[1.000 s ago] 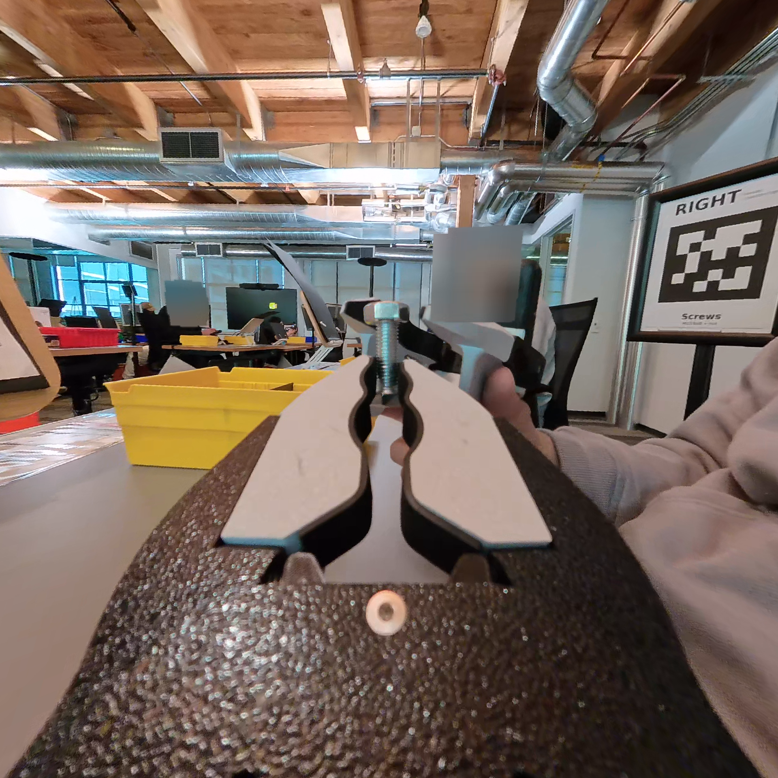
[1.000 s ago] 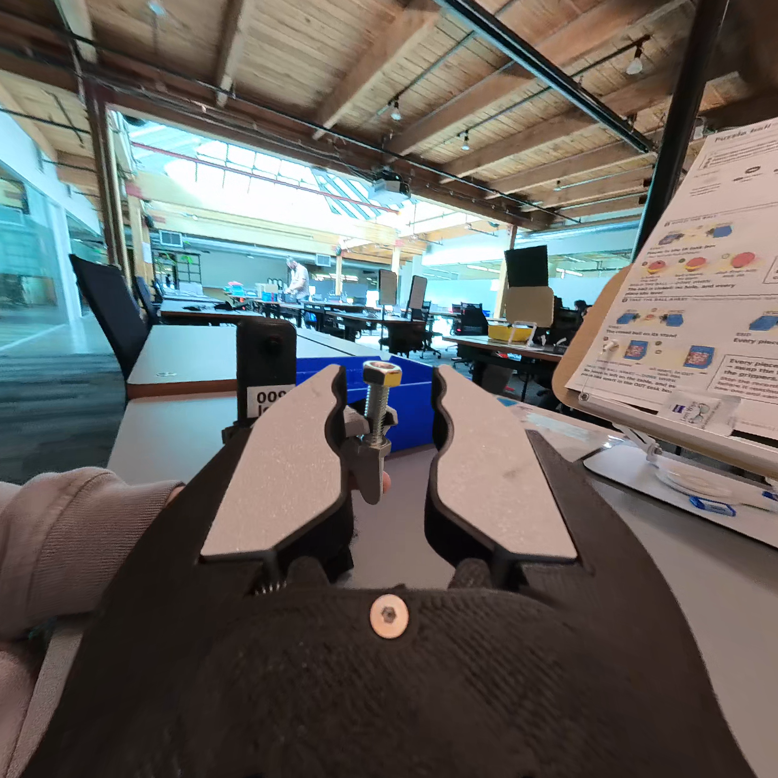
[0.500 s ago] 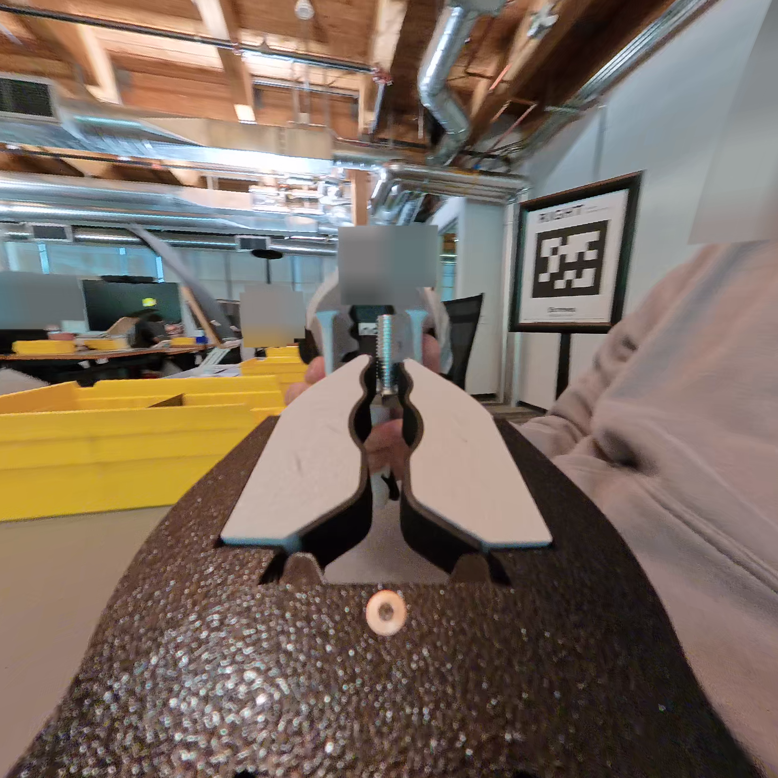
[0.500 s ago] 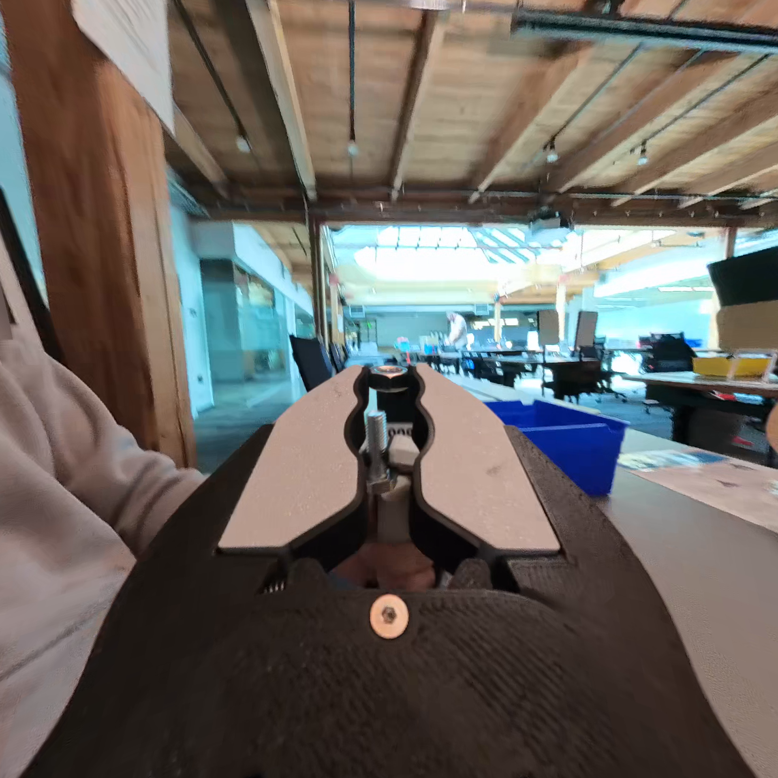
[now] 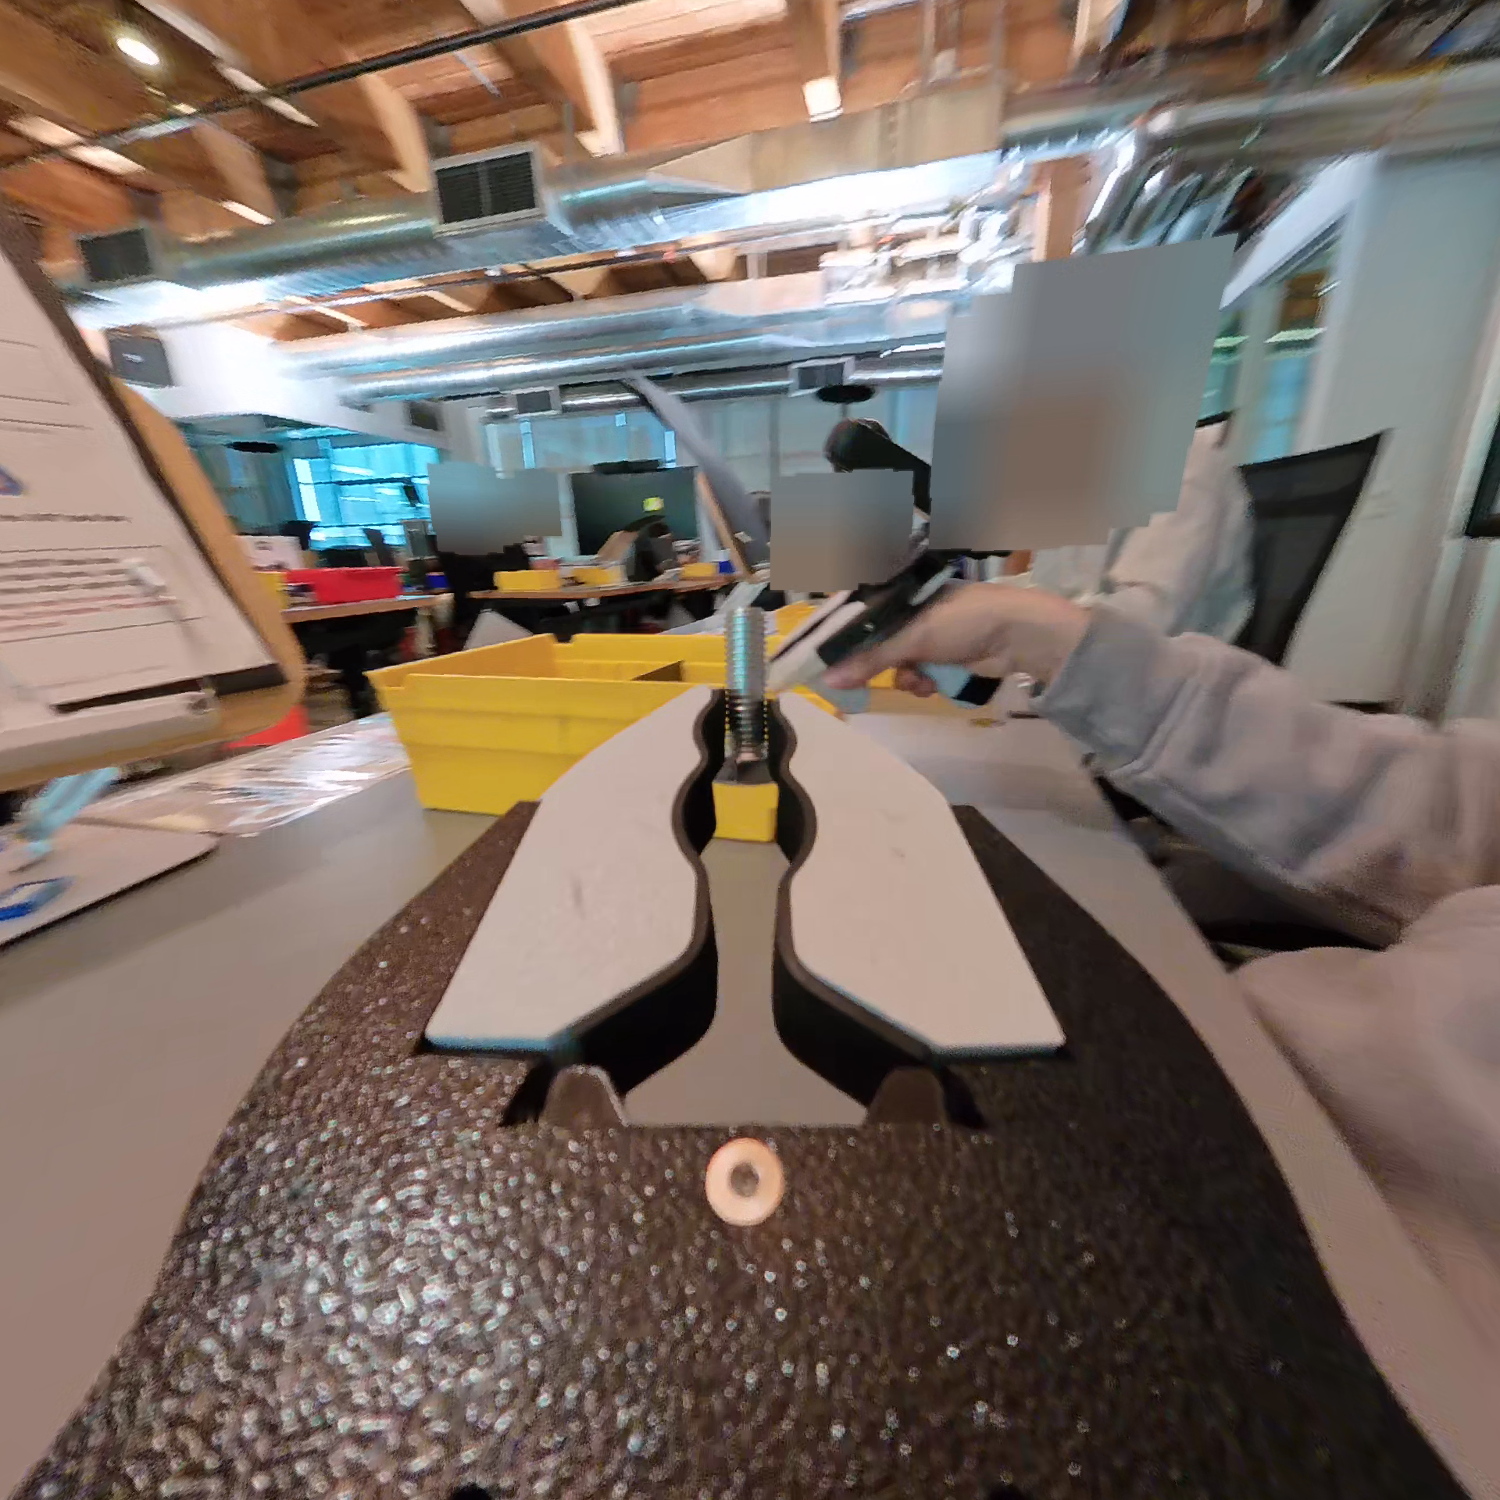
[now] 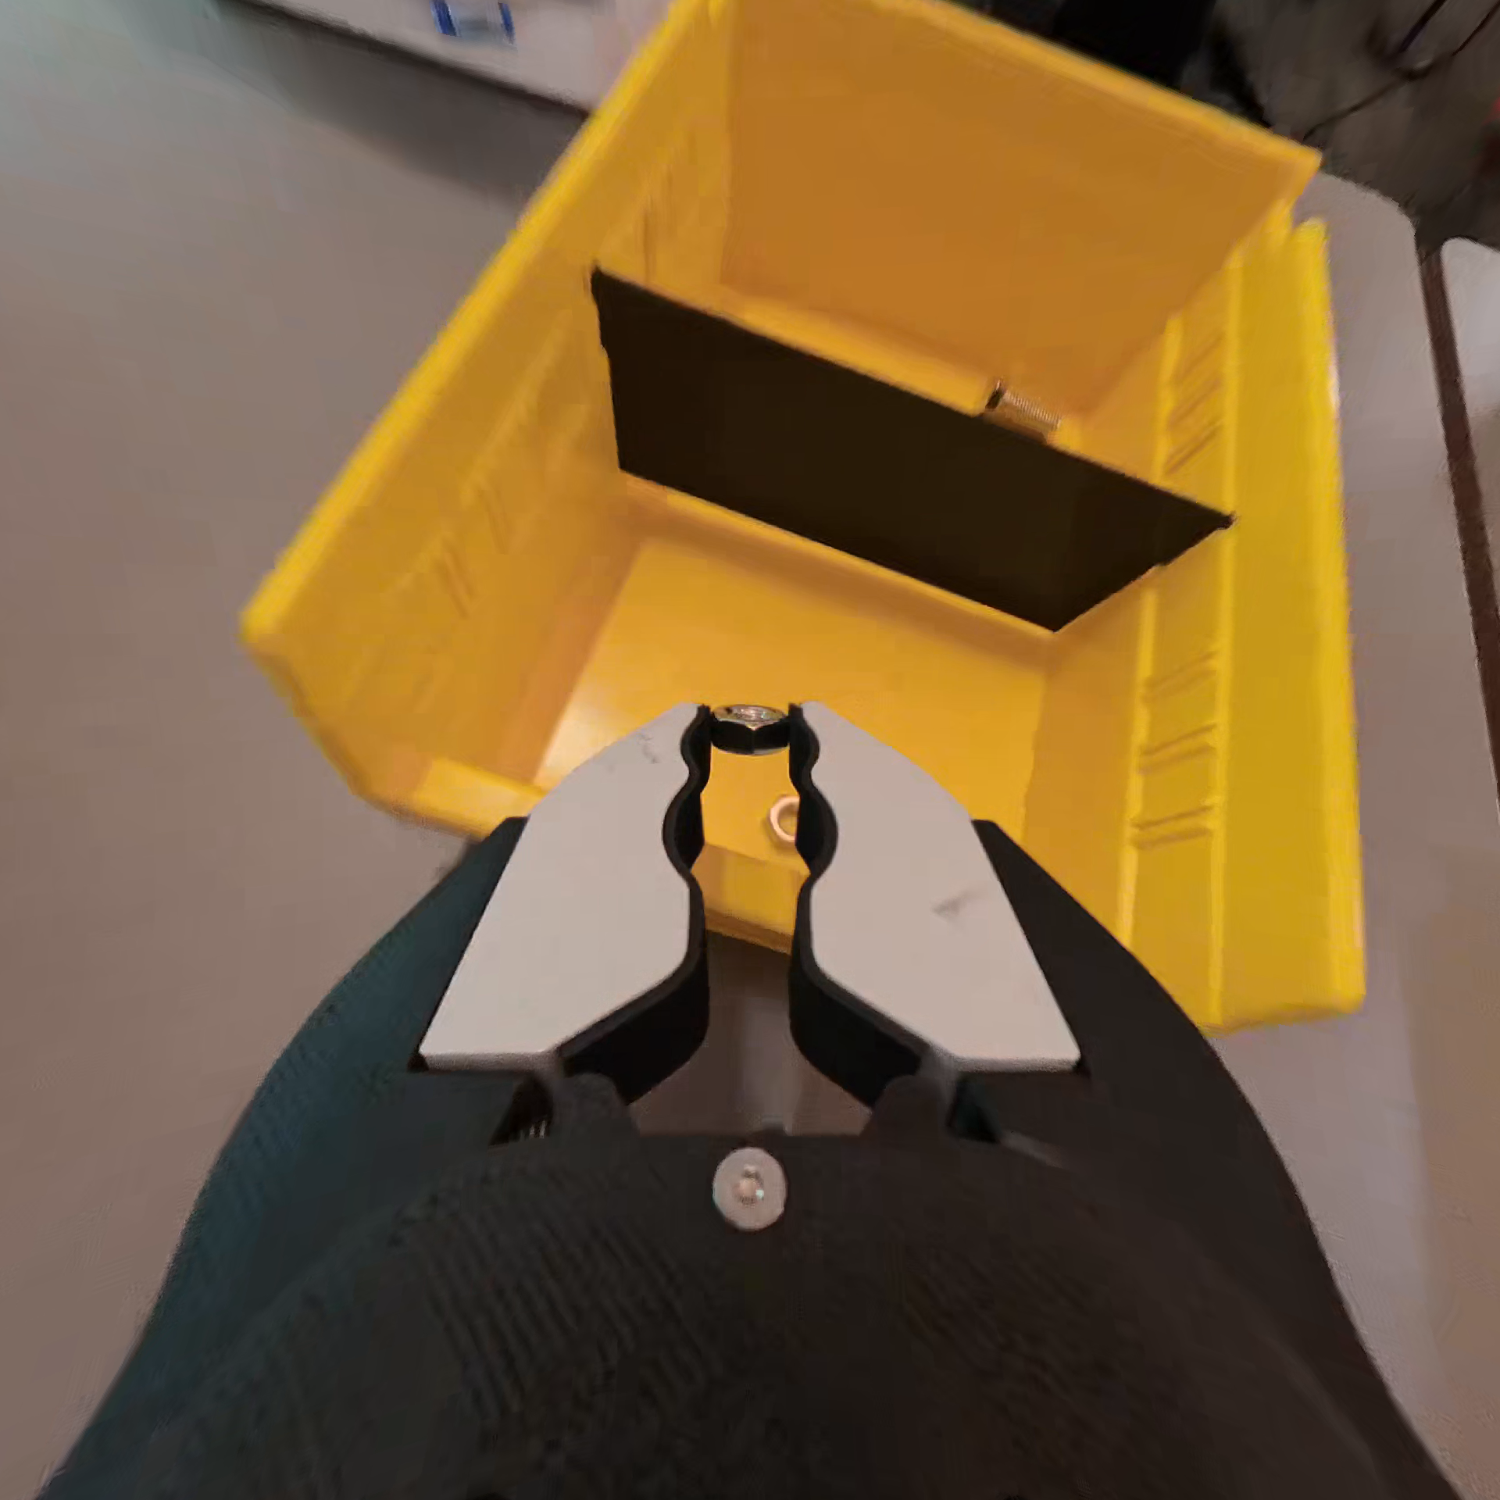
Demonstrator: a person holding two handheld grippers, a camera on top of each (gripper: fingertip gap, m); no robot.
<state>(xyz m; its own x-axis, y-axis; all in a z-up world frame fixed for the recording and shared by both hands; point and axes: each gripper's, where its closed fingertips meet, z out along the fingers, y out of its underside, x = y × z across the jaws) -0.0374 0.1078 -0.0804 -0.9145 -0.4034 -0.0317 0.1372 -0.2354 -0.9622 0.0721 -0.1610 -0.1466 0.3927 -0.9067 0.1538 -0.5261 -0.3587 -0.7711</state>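
Left gripper (image 5: 747, 730) clamps the upright steel bolt (image 5: 747, 665) by its threads; right gripper (image 6: 748, 734) pinches a small hex nut (image 6: 748, 726) above the yellow bin (image 6: 893, 649). Both look hard, light, probably slippery; the nut's flats offer the best hold.

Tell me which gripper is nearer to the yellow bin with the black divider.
Right. The right gripper, shut on a hex nut, hangs over the yellow bin's near compartment. The left gripper, holding a bolt upright, sits back over the table, short of the bin.
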